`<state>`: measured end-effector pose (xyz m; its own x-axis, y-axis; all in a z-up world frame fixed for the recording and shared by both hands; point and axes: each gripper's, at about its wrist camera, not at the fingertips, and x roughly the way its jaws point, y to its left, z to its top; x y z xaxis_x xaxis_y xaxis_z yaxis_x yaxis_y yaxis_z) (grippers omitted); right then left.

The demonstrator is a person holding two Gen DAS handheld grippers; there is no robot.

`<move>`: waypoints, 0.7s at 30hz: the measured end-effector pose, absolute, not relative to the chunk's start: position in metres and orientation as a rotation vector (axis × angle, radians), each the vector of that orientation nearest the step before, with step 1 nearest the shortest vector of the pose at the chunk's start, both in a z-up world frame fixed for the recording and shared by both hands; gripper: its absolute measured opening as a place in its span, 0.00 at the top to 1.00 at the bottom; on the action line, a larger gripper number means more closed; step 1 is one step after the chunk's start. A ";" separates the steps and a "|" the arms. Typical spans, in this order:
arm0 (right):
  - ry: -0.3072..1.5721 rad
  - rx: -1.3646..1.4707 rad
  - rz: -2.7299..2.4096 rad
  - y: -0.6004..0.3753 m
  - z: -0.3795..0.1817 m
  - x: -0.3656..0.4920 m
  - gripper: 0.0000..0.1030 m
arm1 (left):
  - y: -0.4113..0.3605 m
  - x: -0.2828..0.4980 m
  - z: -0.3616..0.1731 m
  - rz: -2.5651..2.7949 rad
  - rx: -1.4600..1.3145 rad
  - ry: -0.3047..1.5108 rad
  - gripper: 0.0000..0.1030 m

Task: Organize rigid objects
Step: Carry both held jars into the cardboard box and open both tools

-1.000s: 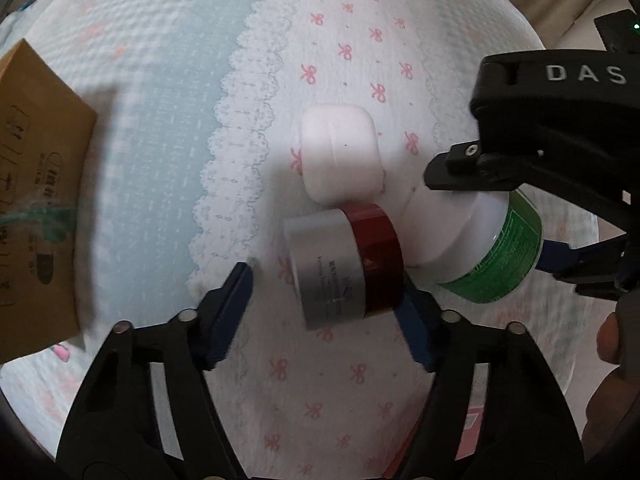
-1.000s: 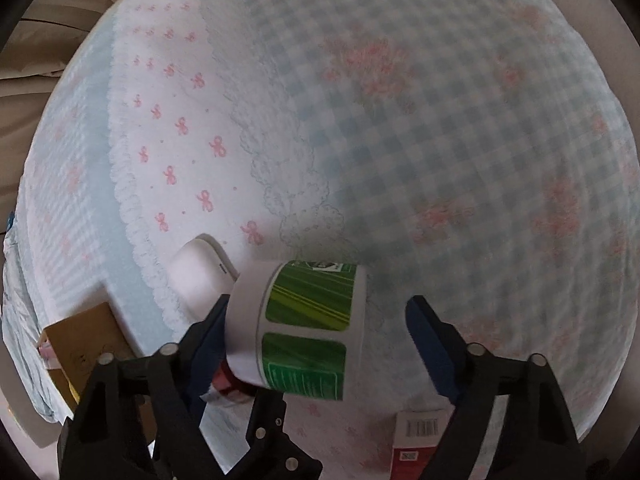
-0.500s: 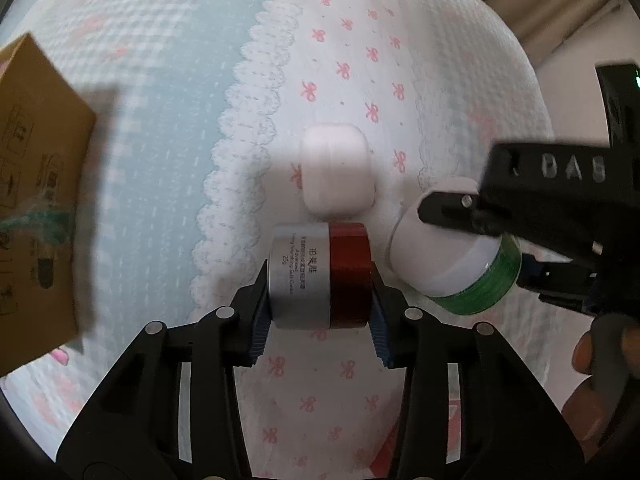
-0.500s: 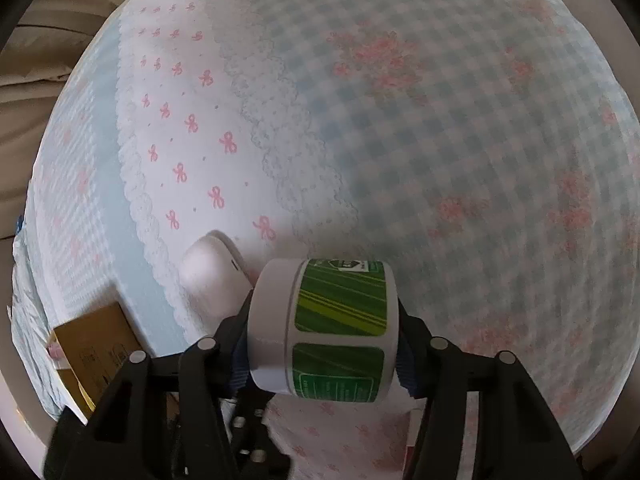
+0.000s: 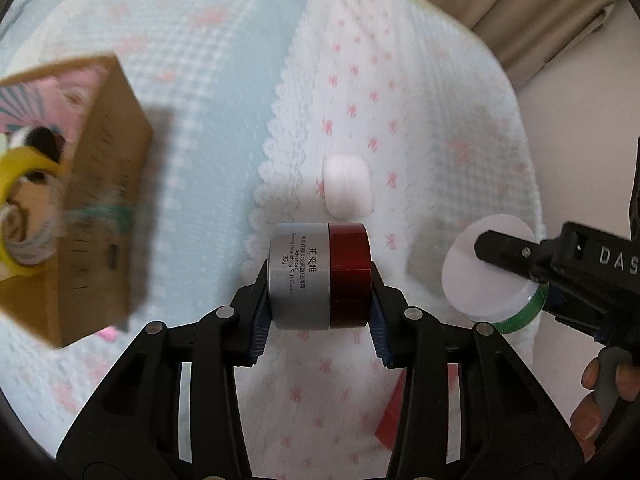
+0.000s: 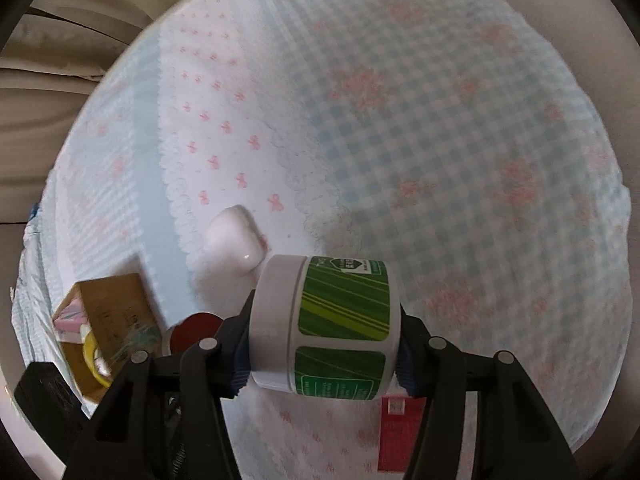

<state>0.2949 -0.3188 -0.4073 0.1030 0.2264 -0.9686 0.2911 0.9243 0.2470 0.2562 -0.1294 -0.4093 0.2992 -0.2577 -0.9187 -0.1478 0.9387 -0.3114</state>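
My left gripper [image 5: 318,300] is shut on a silver cream jar with a red lid [image 5: 319,276], held on its side above the bedspread. My right gripper [image 6: 322,344] is shut on a white jar with a green label [image 6: 326,326], also lifted; that jar shows in the left wrist view [image 5: 494,276] at the right. A white earbud case [image 5: 347,191] lies on the bedspread beyond the cream jar and also shows in the right wrist view [image 6: 236,238]. The cream jar's red lid [image 6: 196,330] peeks out at lower left of the right wrist view.
An open brown cardboard box [image 5: 76,216] with yellow tape and other items stands at the left; it shows in the right wrist view [image 6: 106,332] too. A red card [image 6: 400,434] lies near the bed's near edge. The patterned bedspread [image 6: 440,152] stretches beyond.
Both grippers closed on their jars and lifted them off the bedspread. The left view has swung so the box's open top now shows.
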 end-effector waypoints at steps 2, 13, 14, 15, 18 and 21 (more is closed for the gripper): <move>1.456 0.419 -0.035 -0.320 -0.388 0.288 0.49 | -0.128 0.249 -0.386 -0.084 -0.357 1.238 0.63; 1.272 0.301 0.154 -0.275 -0.243 0.229 0.49 | -0.058 0.184 -0.236 -0.048 -0.302 1.065 0.63; 1.263 0.298 0.168 -0.269 -0.237 0.227 0.49 | -0.046 0.177 -0.221 -0.036 -0.305 1.052 0.63; 1.247 0.293 0.195 -0.261 -0.224 0.222 0.49 | -0.037 0.172 -0.211 -0.028 -0.304 1.041 0.63; 1.213 0.270 0.252 -0.240 -0.200 0.213 0.49 | -0.008 0.162 -0.190 -0.010 -0.307 1.018 0.63; 1.182 0.253 0.295 -0.213 -0.184 0.205 0.49 | 0.025 0.153 -0.178 0.005 -0.321 1.001 0.63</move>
<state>0.2049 -0.2128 -0.1836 0.3492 0.3558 -0.8669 -0.0934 0.9337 0.3456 0.1534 0.0251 -0.1776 0.5434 -0.1425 -0.8273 -0.1501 0.9531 -0.2627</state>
